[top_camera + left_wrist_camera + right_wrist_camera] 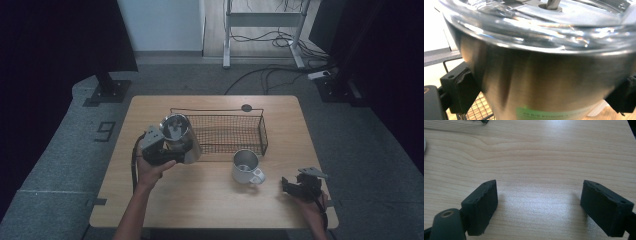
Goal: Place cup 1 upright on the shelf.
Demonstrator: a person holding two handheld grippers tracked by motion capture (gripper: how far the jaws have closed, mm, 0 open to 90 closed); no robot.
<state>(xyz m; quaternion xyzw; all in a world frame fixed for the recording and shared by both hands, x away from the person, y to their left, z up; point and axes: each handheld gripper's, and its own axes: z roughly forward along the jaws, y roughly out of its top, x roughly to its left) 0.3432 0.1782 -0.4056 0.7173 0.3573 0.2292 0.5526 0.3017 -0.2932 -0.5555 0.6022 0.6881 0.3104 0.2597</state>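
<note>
Wooden table (200,192): wire basket (227,132), mug (246,167)

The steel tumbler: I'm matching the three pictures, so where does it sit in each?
High view: steel tumbler left of centre, held in the left gripper, in front of the wire basket.
Left gripper view: it spans the frame between the fingers.
Right gripper view: bare table, no tumbler.
Shared landmark: the basket's mesh.
</note>
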